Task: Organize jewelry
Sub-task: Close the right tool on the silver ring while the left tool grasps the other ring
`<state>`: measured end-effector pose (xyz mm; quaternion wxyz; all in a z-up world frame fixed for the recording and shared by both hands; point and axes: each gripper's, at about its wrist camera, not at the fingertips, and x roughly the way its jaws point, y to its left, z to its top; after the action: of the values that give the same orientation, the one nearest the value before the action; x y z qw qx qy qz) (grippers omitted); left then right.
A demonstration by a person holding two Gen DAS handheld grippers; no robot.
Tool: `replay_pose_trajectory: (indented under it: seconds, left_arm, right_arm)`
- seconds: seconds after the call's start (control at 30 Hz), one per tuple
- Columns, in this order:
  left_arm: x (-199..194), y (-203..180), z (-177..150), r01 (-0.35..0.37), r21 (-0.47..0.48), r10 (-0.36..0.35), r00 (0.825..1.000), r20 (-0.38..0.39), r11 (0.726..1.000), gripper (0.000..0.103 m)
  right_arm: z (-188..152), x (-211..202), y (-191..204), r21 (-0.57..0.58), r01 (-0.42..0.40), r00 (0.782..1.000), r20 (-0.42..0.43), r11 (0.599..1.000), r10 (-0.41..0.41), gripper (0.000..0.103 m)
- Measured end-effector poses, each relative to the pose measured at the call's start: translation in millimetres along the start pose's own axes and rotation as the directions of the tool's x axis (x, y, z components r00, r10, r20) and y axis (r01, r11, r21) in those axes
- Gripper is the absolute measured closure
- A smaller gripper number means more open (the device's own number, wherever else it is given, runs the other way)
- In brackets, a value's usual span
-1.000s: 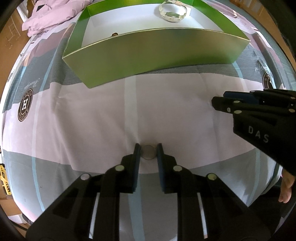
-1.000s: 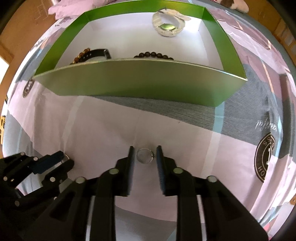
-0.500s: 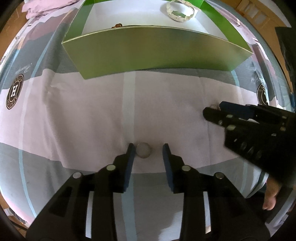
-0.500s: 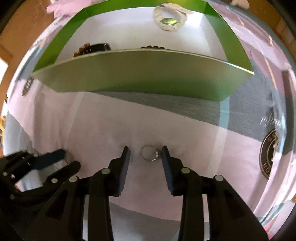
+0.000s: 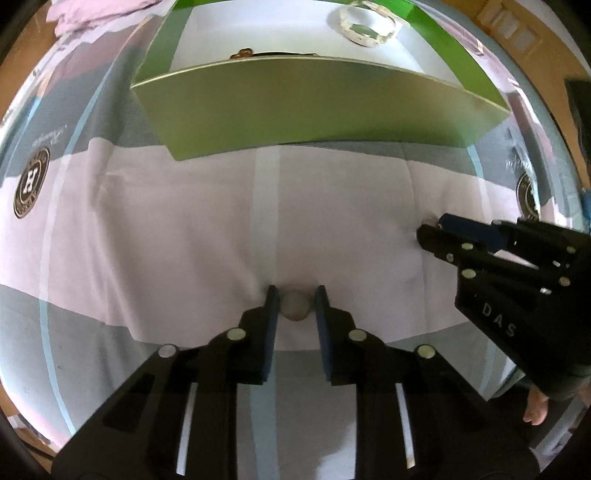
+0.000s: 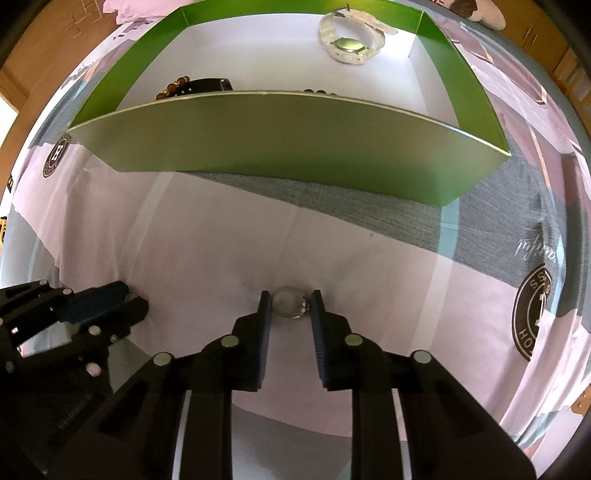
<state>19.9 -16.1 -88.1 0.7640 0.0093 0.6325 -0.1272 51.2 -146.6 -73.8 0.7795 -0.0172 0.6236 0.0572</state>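
Note:
My left gripper [image 5: 295, 295] presses into the pale cloth, its jaws closed on a dull grey ring [image 5: 295, 308] that lies flat between them. My right gripper [image 6: 290, 299] does the same on a silver ring with a small stone [image 6: 288, 306]. In the left wrist view the right gripper [image 5: 430, 230] comes in from the right, a glint of metal at its tip. The right wrist view shows the left gripper [image 6: 131, 301] at the lower left. A green box [image 6: 288, 136] stands beyond both, holding a white watch [image 6: 349, 44], a brown bead bracelet [image 6: 173, 88] and a black band [image 6: 207, 85].
The patterned sheet [image 5: 166, 229] lies smooth between the grippers and the box's tall front wall [image 5: 314, 107]. Crumpled pink fabric [image 5: 85, 14] lies at the far left. A person's hand [image 5: 535, 410] shows at the lower right edge. Wooden furniture rims the scene.
Half a second ago both grippers stood wider around their rings. Both have since narrowed onto them, and the cloth now puckers at the fingertips.

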Motion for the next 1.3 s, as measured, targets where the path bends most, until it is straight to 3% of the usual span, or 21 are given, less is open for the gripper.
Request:
replay_pose_trajectory:
  seconds: [0.17, 0.27, 0.33, 0.47, 0.57, 0.73, 1.1, 1.3]
  left_arm:
    - [-0.9, 2.6, 2.9, -0.021, 0.017, 0.021, 1.000, 0.002, 1.000, 0.082]
    - [1.4, -10.4, 3.2, -0.047, 0.049, 0.046, 0.999, 0.013, 0.998, 0.074]
    - [1.8, -14.3, 3.1, -0.054, 0.063, 0.053, 0.998, 0.016, 0.997, 0.068]
    - [2.9, -21.6, 2.6, -0.081, 0.090, 0.079, 0.997, 0.027, 0.993, 0.066]
    - [3.2, -23.2, 4.7, -0.082, 0.093, 0.079, 0.996, 0.030, 0.992, 0.067]
    - [-1.7, -19.0, 3.5, -0.084, 0.094, 0.081, 0.996, 0.037, 0.992, 0.084]
    - [-30.7, 5.4, 5.1, -0.056, 0.034, 0.053, 0.994, 0.092, 0.998, 0.084]
    - [-59.6, 3.7, 16.0, -0.050, -0.001, 0.049, 0.981, 0.188, 0.999, 0.084]
  right_arm:
    - [-3.1, 1.7, 3.1, -0.023, 0.022, 1.000, 0.001, 1.000, -0.022, 0.080]
    - [-8.2, 1.7, 18.1, -0.028, 0.031, 1.000, 0.003, 0.999, -0.031, 0.079]
    - [-9.9, 2.8, 21.7, -0.031, 0.038, 0.999, 0.004, 0.999, -0.038, 0.071]
    - [-10.2, 6.0, 25.3, -0.032, 0.043, 0.999, 0.008, 0.999, -0.043, 0.071]
    - [-10.6, 5.9, 27.4, -0.033, 0.035, 0.999, 0.010, 0.999, -0.035, 0.078]
    - [-10.9, 5.3, 18.0, -0.030, 0.025, 1.000, 0.017, 0.999, -0.024, 0.082]
    - [-8.8, -18.4, 2.6, 0.009, -0.009, 0.997, 0.074, 1.000, 0.008, 0.082]
    - [-10.8, -63.0, -12.3, 0.048, -0.070, 0.978, 0.202, 0.996, 0.059, 0.082]
